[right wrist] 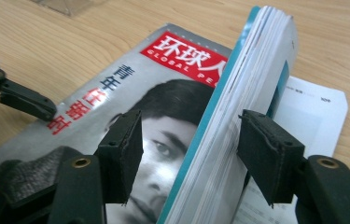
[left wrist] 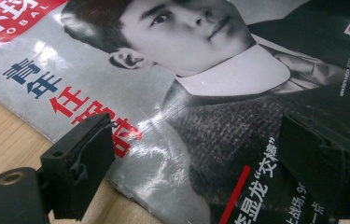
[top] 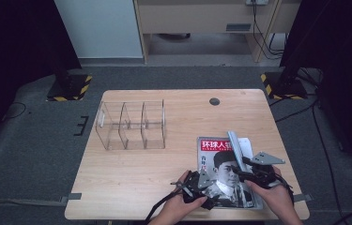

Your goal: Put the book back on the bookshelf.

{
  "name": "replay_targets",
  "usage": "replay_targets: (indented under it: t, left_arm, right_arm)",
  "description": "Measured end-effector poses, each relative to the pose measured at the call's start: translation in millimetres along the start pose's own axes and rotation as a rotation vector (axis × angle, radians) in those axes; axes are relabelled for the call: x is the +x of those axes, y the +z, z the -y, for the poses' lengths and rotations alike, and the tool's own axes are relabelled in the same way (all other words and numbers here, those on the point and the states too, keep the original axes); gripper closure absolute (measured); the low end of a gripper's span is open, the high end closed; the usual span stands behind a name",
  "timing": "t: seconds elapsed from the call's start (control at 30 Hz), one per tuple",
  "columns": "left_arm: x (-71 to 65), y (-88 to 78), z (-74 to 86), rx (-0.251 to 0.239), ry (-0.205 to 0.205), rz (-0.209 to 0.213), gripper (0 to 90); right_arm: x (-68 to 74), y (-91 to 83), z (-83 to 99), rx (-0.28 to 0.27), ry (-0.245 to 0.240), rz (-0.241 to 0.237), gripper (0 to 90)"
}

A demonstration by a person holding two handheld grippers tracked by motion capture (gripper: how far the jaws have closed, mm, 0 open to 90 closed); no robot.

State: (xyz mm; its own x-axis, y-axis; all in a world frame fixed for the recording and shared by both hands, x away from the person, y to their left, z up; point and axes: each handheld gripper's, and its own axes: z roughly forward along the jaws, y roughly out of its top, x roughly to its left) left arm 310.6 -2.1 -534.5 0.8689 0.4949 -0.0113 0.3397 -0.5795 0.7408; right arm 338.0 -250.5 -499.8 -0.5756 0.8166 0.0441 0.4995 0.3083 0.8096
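A magazine (top: 220, 173) with a portrait cover and a red title band lies flat at the table's front right. My left gripper (top: 197, 185) hovers over its lower left corner, open, with the cover (left wrist: 186, 93) below the wide-apart jaws (left wrist: 196, 154). A thick teal-edged book (top: 236, 145) stands tilted on its edge along the magazine's right side. My right gripper (top: 246, 171) straddles this book (right wrist: 247, 70): the right pad (right wrist: 261, 149) lies against the pages, while the left pad (right wrist: 126, 144) stands apart from the teal cover, so the gripper (right wrist: 193, 140) is open around it.
A white printed sheet (right wrist: 312, 107) lies under the book on the right. A clear plastic organiser with three compartments (top: 131, 124) stands at the table's back left. Bare wooden tabletop (top: 136, 178) lies left of the magazine, and a round cable hole (top: 214, 101) sits near the far edge.
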Motion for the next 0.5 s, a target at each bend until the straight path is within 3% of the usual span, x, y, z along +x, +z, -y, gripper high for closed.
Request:
replay_targets:
  t: [0.2,0.5]
  left_arm:
    - [-0.3,0.5,-0.3,-0.001,-0.002,-0.001,10.1]
    - [-0.3,0.5,-0.3,0.000,0.000,-0.002,10.1]
  right_arm:
    - [-9.5,0.2,5.8,0.048,0.039,0.046,40.5]
    - [-7.4,-1.2,5.8,0.053,0.024,0.041,43.7]
